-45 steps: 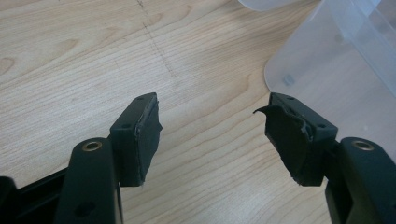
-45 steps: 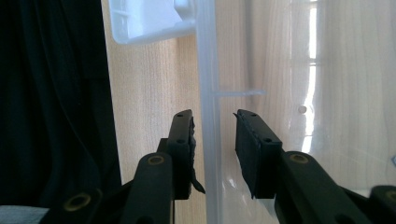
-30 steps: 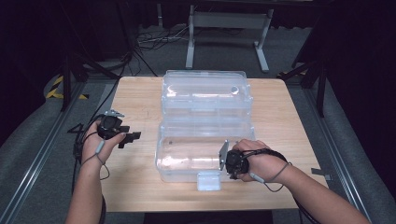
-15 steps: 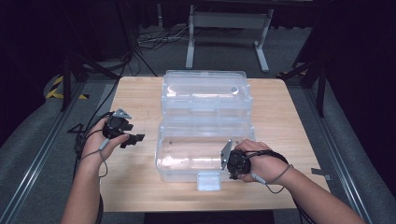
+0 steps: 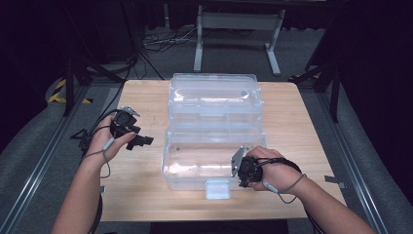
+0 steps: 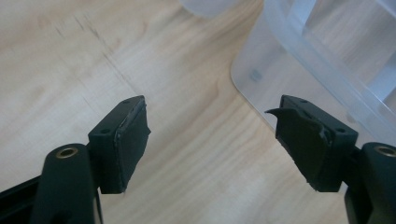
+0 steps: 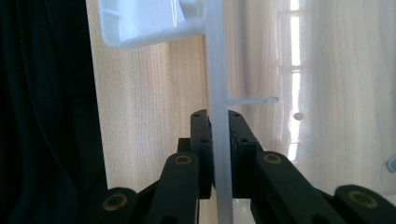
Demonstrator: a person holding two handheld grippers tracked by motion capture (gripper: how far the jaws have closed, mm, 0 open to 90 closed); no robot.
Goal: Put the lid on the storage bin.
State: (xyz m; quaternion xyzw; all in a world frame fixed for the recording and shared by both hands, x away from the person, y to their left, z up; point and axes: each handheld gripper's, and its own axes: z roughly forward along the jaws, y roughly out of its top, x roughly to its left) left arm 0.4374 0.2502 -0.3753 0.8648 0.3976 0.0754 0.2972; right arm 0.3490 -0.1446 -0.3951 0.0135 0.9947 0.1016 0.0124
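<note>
A clear plastic box [image 5: 204,163] lies open on the wooden table [image 5: 141,195], its lid [image 5: 214,97] folded back on the far side. My right gripper [image 5: 237,168] is shut on the box's thin front wall [image 7: 215,70], and both pads press on the plastic, as the right gripper view [image 7: 218,126] shows. A white latch [image 5: 217,189] hangs at the front rim. My left gripper [image 5: 143,141] hovers left of the box, clear of it. Its jaws have just been opening and stand wide apart [image 6: 212,135] over bare wood with nothing between them. A rounded box corner [image 6: 299,70] lies just beyond them.
Bare tabletop lies left and right of the box. A small silver item [image 5: 245,93] rests in the lid half. Beyond the table's far edge are a metal stand [image 5: 238,29] and cables [image 5: 156,41] on the floor. A grey rail [image 5: 44,161] runs along the left.
My left hand has risen a little and shifted toward the box, its jaws spreading wider. The right gripper stays where it was on the box wall.
</note>
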